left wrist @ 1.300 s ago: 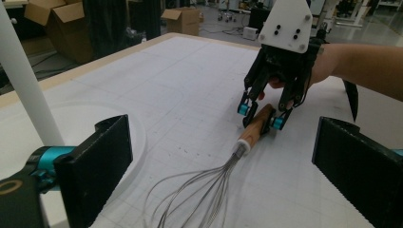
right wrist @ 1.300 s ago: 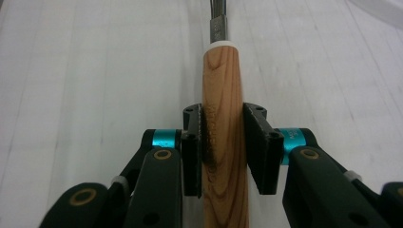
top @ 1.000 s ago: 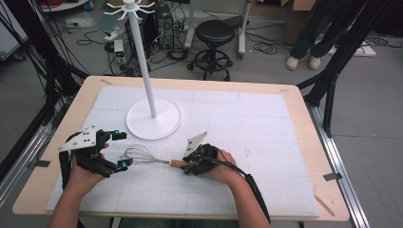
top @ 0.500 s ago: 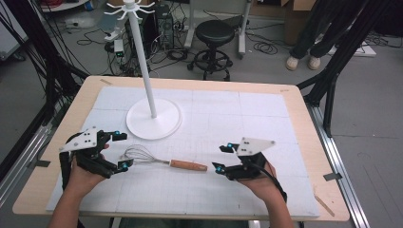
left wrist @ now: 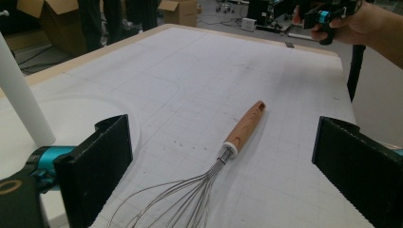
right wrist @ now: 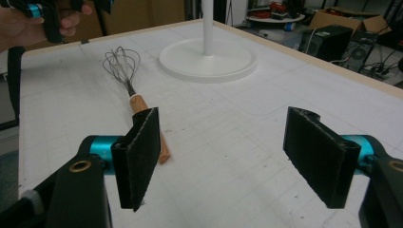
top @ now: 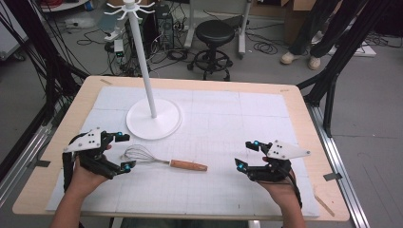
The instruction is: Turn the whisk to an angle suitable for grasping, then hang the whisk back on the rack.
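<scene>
Steel wires are fanning out just ahead of the left tool (top: 124, 151), whose jaws are standing wide apart with nothing between them; the whisk (top: 161, 162) is lying flat on the bench (top: 304, 118), its wire head nearest this tool and partly between the jaw tips in the left gripper view, its wooden handle (left wrist: 246, 124) pointing away toward the other hand. Beyond the left tool, farther up the bench, the white stand (top: 153, 118) is resting on its round base, near the whisk head but apart from it. To the right, well clear of the handle's end, the right tool (top: 248, 155) is hovering with its jaws spread open and empty, facing the whisk.

Judging by its build, the whisk is probably light; the wire loops are likely springy and would flex or slip under a squeeze, so they are making a poor hold. The wooden handle looks stiff and fairly grippy, and taking it across its middle, or near the pale collar (left wrist: 231, 148) where wires meet wood, seems the safer hold
</scene>
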`<state>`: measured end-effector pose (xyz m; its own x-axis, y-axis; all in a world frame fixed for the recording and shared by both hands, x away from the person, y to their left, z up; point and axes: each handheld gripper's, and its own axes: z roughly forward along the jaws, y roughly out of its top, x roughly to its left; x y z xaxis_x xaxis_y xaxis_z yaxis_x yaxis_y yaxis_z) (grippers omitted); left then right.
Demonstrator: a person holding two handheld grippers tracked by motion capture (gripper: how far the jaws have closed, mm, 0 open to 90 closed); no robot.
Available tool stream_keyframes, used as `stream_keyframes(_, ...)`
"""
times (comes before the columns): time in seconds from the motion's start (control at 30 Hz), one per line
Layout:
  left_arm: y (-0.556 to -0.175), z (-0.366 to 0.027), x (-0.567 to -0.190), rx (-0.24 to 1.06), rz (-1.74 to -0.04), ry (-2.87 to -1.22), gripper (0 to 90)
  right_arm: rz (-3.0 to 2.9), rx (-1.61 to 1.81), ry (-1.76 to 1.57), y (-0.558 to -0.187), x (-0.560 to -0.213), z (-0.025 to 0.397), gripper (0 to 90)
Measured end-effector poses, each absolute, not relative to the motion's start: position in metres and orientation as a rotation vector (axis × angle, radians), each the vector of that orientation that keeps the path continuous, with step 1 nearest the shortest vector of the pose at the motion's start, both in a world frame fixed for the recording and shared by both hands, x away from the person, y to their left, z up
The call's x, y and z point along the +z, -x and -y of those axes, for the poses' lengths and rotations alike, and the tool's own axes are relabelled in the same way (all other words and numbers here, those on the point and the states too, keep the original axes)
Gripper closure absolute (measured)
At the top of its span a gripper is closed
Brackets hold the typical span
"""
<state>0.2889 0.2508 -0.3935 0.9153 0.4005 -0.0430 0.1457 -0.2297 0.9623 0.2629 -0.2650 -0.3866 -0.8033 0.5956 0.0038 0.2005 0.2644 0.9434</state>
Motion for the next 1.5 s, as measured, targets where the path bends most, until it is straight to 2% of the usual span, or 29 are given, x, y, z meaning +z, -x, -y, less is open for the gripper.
stream_keyframes(0.4, -0.289, -0.247, -0.395, 0.242, -0.400, -1.818, 6.7, -2.113, 1.579, -0.797, -0.261, -0.385, 0.278, 16.5)
stream_keyframes(0.97, -0.290, -0.229, -0.393, 0.218, -0.362, -1.864, 6.7, -2.099, 1.549, -0.841, -0.263, -0.390, 0.288, 15.9)
stream_keyframes(1.17, -0.297, -0.206, -0.391, 0.187, -0.339, -1.902, 6.7, -2.108, 1.529, -0.848, -0.265, -0.391, 0.291, 15.9)
stream_keyframes(1.33, -0.310, -0.170, -0.393, 0.133, -0.302, -2.024, 6.7, -2.082, 1.539, -0.864, -0.264, -0.390, 0.296, 15.9)
stream_keyframes(1.5, -0.312, -0.147, -0.394, 0.133, -0.255, -2.137, 8.4, -2.078, 1.536, -0.863, -0.264, -0.390, 0.296, 15.9)
